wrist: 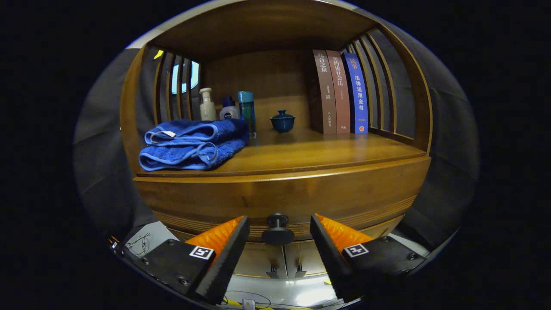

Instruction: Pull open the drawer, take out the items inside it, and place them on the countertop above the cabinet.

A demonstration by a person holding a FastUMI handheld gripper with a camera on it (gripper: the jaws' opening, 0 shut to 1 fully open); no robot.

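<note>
Trouble from here would most likely come at the drawer knob, a small dark round pull on a short stem at the middle of the closed drawer front. As I judge it, if the claw closes off-centre, one finger meets the knob first and the other slips past its rim, so the pull comes away with nothing. A pinch on the flat cap alone, not behind it on the stem, could slide off once the drawer resists. A pull angled downward instead of straight out may bind the drawer in its frame.

Above the knob, the desk already carries things that could get in the way later. A folded blue towel lies up and to the left of the knob, at the front edge. Three bottles stand behind the towel, a small lidded blue cup sits almost straight above the knob near the back, and three upright books stand up and to the right. Items lifted from the drawer will need the bare wood directly above the knob, or they may knock the cup.

The claw is spread wide and grips nothing. Its two fingers flank the knob, one on each side, with a clear gap between each finger and the knob, so neither touches it. What the drawer contains is hidden behind its closed front.
</note>
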